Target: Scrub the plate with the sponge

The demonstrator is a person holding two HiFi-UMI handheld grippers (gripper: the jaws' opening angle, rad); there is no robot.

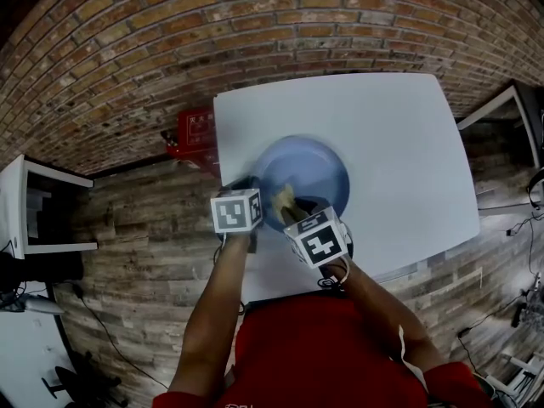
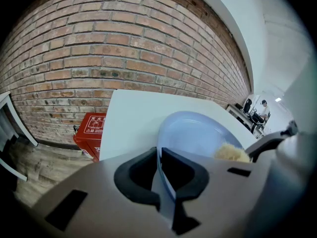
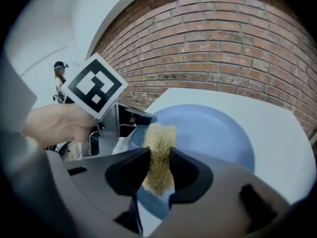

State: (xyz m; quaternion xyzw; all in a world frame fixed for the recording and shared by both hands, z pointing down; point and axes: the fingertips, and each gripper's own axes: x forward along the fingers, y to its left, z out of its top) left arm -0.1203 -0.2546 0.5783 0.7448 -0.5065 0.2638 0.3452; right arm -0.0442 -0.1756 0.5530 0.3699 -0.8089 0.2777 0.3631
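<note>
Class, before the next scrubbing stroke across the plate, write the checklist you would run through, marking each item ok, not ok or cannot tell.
1. The left gripper is clamped on the rim of the plate: ok.
2. The right gripper is shut on the sponge: ok.
3. The sponge pokes out past the jaws toward the plate: ok.
4. The sponge is pressed against the plate's surface: cannot tell.
5. The plate's near rim rests on the table without overhanging: cannot tell, the grippers hide it in the head view.
</note>
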